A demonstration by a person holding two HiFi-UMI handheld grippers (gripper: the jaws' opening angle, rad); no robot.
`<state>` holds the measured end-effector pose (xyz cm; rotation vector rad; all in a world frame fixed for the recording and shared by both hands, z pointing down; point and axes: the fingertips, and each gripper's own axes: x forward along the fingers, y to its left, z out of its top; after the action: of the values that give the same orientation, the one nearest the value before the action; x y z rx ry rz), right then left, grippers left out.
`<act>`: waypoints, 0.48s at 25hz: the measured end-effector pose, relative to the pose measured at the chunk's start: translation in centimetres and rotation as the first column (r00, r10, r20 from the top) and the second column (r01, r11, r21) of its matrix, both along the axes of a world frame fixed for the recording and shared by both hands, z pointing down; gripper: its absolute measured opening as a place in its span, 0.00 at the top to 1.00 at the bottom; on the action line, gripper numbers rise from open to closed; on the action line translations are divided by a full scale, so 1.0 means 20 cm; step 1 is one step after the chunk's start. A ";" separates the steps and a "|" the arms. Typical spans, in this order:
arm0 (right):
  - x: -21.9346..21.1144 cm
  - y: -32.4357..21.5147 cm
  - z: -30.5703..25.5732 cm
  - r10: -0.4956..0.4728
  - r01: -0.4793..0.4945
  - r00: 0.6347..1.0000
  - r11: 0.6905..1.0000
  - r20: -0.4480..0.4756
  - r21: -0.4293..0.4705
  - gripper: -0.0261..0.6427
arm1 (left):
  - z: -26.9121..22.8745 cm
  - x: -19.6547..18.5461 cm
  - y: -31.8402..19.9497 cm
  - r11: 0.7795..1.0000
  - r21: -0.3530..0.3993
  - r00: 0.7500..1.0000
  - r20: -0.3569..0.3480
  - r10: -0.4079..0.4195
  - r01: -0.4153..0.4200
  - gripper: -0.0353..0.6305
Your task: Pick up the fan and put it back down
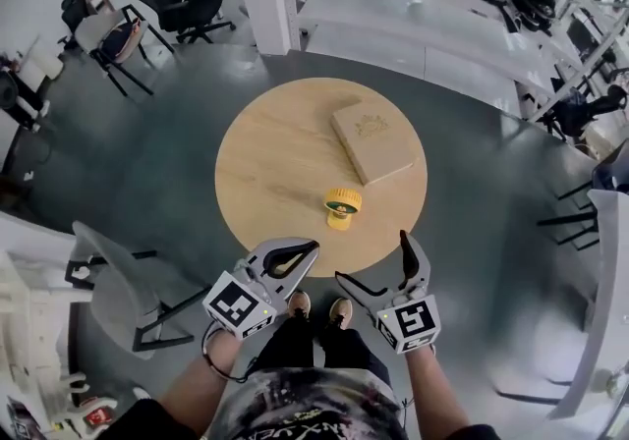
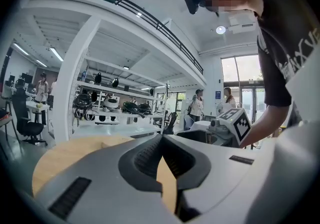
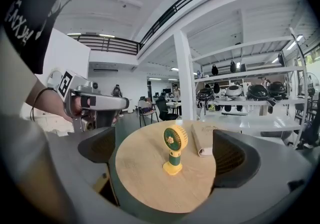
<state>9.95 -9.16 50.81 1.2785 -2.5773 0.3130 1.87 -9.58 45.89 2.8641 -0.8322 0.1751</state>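
Right tongs spread wide, empty; left tongs pressed together on nothing. Fan upright on the bench, straight ahead of the right tongs, not yet reached. Likely to topple toward the book beyond if nudged by one jaw first, given its small base.

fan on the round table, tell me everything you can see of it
The fan is small and looks plastic: a round yellow head with a dark green grille and yellow centre, a green stem, a yellow base. It stands upright on the wooden table, toward the person's side, apart from the tan book. Only the table touches it; the right gripper faces it, tongs open, short of it.
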 end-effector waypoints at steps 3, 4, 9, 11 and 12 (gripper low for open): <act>-0.03 0.04 -0.14 -0.001 0.001 1.000 1.000 -0.006 0.007 0.08 | -0.13 -0.01 0.04 1.000 -0.005 1.000 -0.007 -0.002 0.002 0.92; -0.03 0.06 -0.19 0.000 0.000 1.000 1.000 -0.005 0.008 0.08 | -0.17 -0.01 0.06 1.000 -0.007 1.000 -0.007 -0.002 0.002 0.92; -0.06 0.11 -0.36 -0.002 0.002 1.000 1.000 0.008 0.019 0.08 | -0.30 -0.02 0.10 1.000 -0.009 1.000 -0.004 0.006 -0.006 0.92; -0.08 0.13 -0.42 -0.008 0.008 1.000 1.000 0.009 0.026 0.08 | -0.35 -0.02 0.11 1.000 -0.004 1.000 -0.003 0.011 -0.011 0.92; -0.09 0.14 -0.45 -0.011 0.010 1.000 1.000 0.008 0.030 0.08 | -0.37 -0.03 0.12 1.000 -0.001 1.000 0.000 0.013 -0.013 0.92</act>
<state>8.16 -6.43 41.78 1.2760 -2.6040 0.2794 1.28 -7.21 38.47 2.8690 -0.8140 0.1768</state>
